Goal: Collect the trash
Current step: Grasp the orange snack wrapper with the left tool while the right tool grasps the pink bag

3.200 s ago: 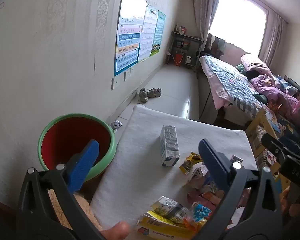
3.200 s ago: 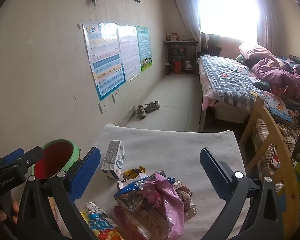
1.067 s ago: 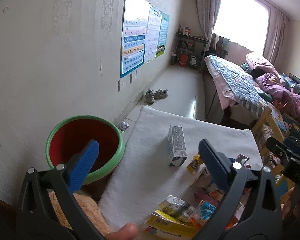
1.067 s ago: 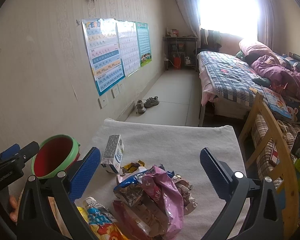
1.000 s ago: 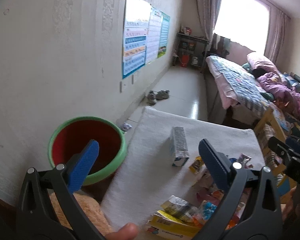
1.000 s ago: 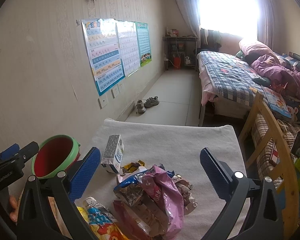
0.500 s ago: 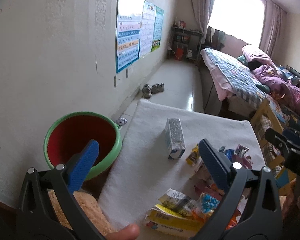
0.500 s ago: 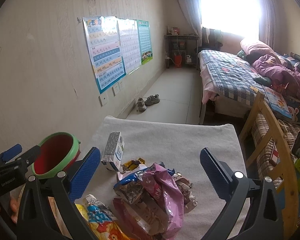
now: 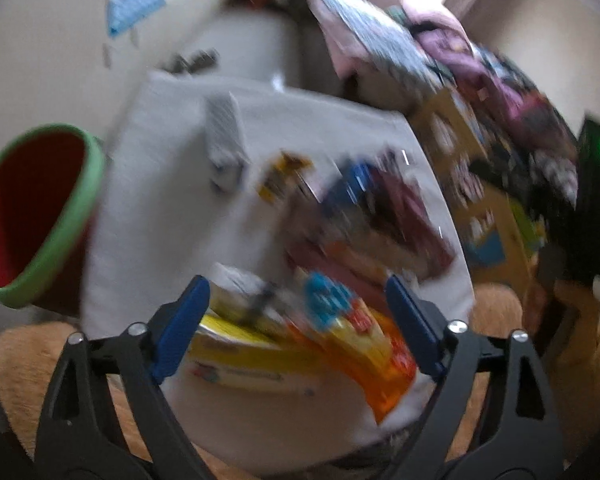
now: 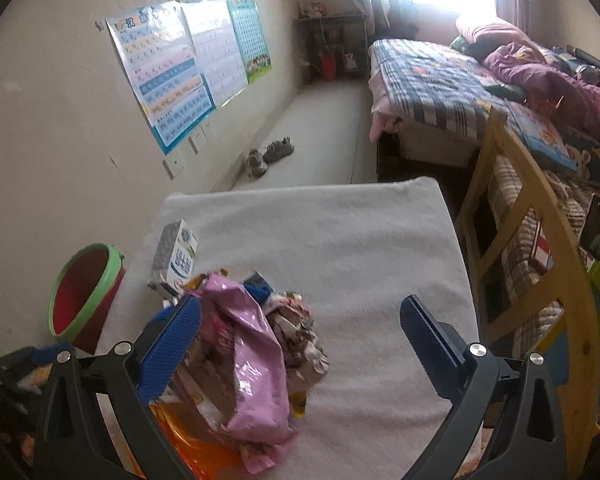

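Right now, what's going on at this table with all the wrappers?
A person with a gripper in each hand is clearing trash from a cloth-covered table. The left gripper is over the yellow and orange wrappers at the near edge, its fingers just closing in but not yet gripping. The right gripper is open above the pile, beside the pink bag. A milk carton stands behind the pile. The red bin with a green rim waits beside the table; nothing is picked up yet.
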{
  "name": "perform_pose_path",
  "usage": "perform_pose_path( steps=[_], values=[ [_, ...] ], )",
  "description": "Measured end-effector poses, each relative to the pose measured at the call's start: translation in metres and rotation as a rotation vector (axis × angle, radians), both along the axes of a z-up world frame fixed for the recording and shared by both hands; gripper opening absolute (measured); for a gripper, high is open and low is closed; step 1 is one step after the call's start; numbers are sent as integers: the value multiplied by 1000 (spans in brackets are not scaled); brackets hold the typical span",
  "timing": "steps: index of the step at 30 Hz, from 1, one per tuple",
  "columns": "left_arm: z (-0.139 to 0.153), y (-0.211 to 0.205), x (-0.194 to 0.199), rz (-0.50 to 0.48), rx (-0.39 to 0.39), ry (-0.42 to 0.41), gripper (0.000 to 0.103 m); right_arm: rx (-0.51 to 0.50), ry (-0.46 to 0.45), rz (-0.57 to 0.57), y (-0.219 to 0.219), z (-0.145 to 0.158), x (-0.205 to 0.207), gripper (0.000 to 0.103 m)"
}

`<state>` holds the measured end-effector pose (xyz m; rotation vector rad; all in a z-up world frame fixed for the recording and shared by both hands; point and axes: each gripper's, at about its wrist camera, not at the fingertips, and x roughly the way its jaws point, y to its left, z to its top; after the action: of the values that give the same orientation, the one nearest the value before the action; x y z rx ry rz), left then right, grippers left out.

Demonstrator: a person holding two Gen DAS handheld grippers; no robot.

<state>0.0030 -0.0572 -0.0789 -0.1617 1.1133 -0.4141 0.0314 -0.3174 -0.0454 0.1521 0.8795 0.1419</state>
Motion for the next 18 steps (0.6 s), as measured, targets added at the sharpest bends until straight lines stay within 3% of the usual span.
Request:
perform_pose_path(
  steps=[2,4,6,9,10,11,18],
  values=[
    [-10,-11,-1,-31,0,36,64,7,9,25,5,-3,-2,96],
    [-20,-19,0,-63,-13,86,50,15,23,56,12,-6,0,89],
    [-23,-23,-3,-81,-30,106,45,26,41,101,21,-11,0,86],
    [-24,-25,-6,-88,-49,114,35,43,82,153,31,-20,0,73],
    [-24,-25,-4,-83,-48,114,24,56,102,163,34,-24,-1,68],
    [-24,-23,-2,-74,-52,114,20,68,116,169,36,-27,-2,66],
    [-10,-5,0,-18,-99,77,15,98,198,151,34,-42,-4,63]
  ],
)
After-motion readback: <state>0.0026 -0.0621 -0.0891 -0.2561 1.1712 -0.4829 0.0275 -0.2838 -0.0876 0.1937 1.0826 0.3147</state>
